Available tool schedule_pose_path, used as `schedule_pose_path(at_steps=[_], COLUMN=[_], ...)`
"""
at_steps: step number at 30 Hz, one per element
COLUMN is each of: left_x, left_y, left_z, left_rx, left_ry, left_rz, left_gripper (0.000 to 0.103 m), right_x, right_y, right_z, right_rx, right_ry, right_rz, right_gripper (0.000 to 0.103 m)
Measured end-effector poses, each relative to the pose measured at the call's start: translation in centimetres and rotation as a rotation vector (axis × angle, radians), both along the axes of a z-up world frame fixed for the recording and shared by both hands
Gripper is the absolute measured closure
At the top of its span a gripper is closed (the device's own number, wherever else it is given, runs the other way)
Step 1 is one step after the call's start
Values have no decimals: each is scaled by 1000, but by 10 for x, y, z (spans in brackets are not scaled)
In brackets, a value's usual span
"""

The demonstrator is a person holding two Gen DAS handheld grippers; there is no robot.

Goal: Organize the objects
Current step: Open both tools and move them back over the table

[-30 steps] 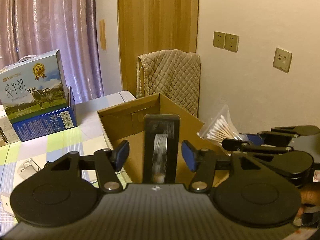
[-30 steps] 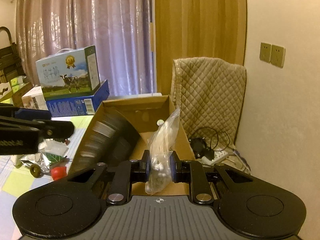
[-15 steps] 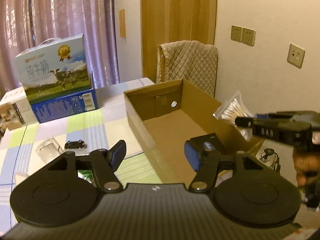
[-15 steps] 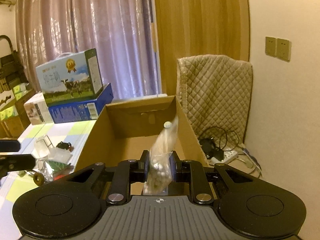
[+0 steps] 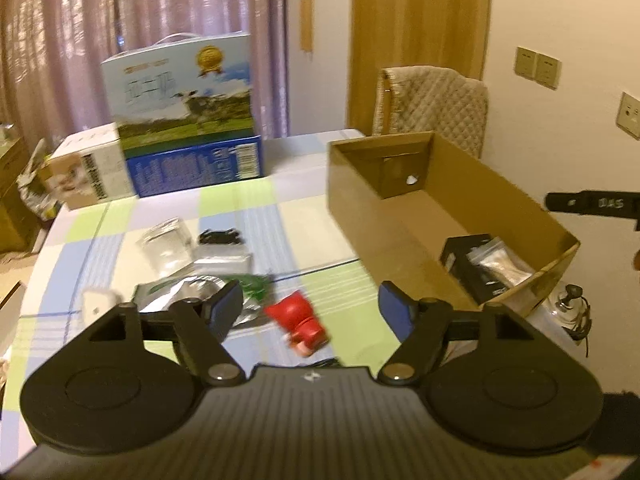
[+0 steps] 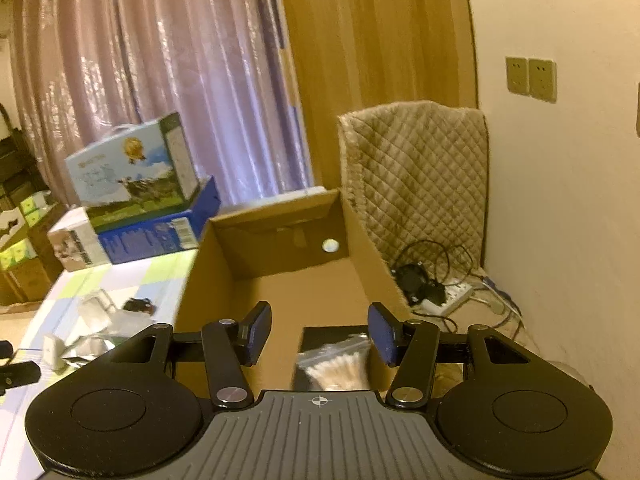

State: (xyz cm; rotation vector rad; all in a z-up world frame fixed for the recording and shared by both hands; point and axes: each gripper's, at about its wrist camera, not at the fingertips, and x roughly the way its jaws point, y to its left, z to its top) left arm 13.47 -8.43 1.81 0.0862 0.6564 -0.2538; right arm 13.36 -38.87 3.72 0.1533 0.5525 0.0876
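A bag of cotton swabs (image 6: pixel 338 368) is seen low in the centre of the right wrist view, lying on the floor of the open cardboard box (image 6: pixel 280 236), partly over a flat black item (image 6: pixel 320 334). In the left wrist view the same bag (image 5: pixel 502 266) is found at the right of the frame, in the near end of the box (image 5: pixel 360 184), resting on the black item (image 5: pixel 466 252).

The right gripper (image 6: pixel 318 334) is held above the box interior; its jaws are opening, and the blue pads (image 6: pixel 258 330) stand clear of the bag, which lies below and is not pressed by them. Only a dark bar of this gripper (image 5: pixel 592 202) is shown at the right edge of the left wrist view.

The left gripper (image 5: pixel 312 306) is held over the table (image 5: pixel 240 208) at lower centre; its jaws are opening and nothing is gripped. A red toy-like object (image 5: pixel 298 320), blurred, is seen on the cloth between and beyond the fingers, untouched. Just left of it a silver-and-green foil packet (image 5: pixel 192 290) is laid, with a clear plastic piece (image 5: pixel 166 242), a small black item (image 5: pixel 220 236) and a small white object (image 5: pixel 96 304) near it.

In the upper left of the frame a milk carton box (image 5: pixel 184 96) is stacked on a blue box (image 5: pixel 196 168), with a smaller carton (image 5: pixel 86 172) beside it. A quilted cloth (image 6: pixel 416 176) is draped behind the cardboard box, and a power strip with cables (image 6: pixel 444 292) is seen on the floor at the right.
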Motion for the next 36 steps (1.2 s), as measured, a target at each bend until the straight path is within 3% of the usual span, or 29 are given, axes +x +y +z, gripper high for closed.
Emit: schedule_pose_path(at_steps=[7, 19, 26, 36], left_x=[-26, -73, -87, -94], left_y=[47, 102, 113, 116], left_z=[0, 5, 3, -3], left_rx=[3, 9, 13, 7], left_ry=[22, 21, 27, 46], left_rz=[91, 195, 209, 195], left_gripper=[27, 10, 2, 1], right_x=[-26, -59, -72, -83], right_y=[41, 109, 124, 136], right_z=[16, 9, -3, -12], right_rx=[31, 17, -1, -10], right_ry=[-27, 16, 50, 74], right_rz=[91, 251, 281, 302], right_gripper=[52, 52, 52, 52])
